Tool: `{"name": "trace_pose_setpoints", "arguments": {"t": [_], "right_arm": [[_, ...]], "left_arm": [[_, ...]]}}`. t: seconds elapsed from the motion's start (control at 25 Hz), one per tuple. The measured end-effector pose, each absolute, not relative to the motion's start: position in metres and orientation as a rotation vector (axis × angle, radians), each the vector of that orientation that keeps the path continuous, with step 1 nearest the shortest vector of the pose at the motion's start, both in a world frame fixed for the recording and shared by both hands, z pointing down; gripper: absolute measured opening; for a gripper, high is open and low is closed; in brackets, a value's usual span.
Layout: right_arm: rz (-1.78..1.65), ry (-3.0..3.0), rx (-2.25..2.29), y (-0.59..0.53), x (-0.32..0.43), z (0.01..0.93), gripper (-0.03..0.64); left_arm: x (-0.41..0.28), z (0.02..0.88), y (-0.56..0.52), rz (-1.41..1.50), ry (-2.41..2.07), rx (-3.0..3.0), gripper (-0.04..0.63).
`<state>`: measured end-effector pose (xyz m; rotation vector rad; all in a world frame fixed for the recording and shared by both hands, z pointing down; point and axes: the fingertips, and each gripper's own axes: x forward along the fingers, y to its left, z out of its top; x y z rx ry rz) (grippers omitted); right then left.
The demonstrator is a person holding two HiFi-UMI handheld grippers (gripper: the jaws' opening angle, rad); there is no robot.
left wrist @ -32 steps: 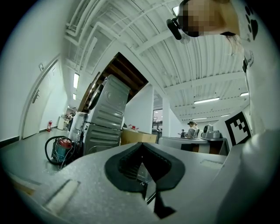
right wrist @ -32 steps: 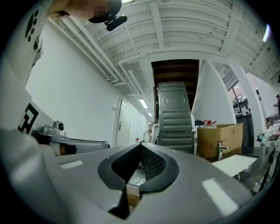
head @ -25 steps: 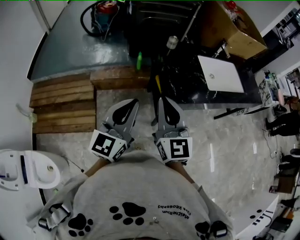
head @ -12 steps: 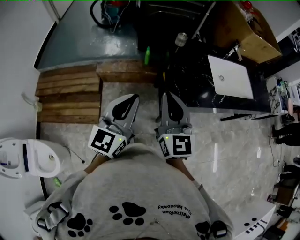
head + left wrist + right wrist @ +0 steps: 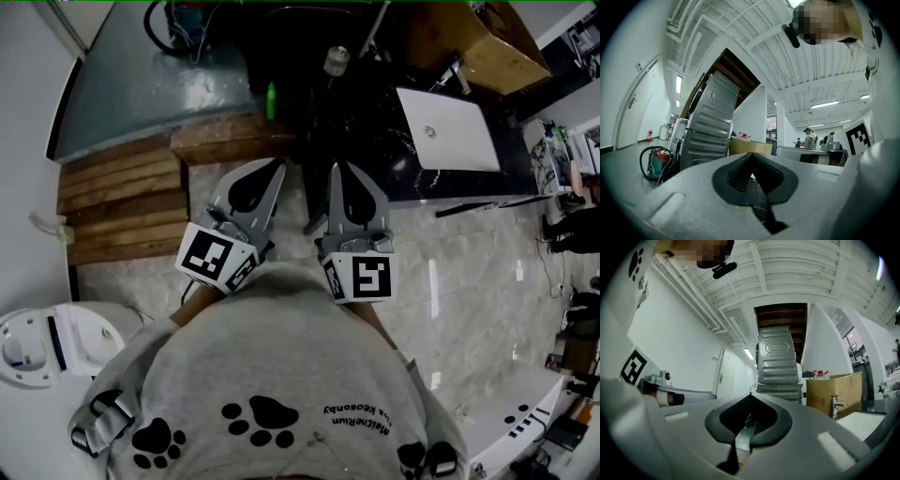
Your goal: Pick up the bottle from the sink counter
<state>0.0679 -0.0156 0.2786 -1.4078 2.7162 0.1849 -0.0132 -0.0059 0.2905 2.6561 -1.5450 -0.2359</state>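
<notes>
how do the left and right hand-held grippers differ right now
In the head view the left hand-held gripper slants toward the right, while the right hand-held gripper points almost straight up the picture. The left tip overlaps the wooden step; the right tip overlaps the dark counter. The left marker cube sits cornerwise, the right one squarer. Both are shut, empty and side by side.

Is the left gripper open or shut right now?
Shut: the grey left gripper shows its jaws meeting at the tips, nothing between them.
</notes>
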Motion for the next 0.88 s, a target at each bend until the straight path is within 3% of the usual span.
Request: {"name": "trace_pose_setpoints", "arguments": {"t": [0.88], "right_arm": [[0.120,2.518,-1.881,-0.236,0.031,0.301,0.000]], "left_arm": [[-0.042,0.307,-0.253,-0.149,-0.995,2.868,-0.002]]}}
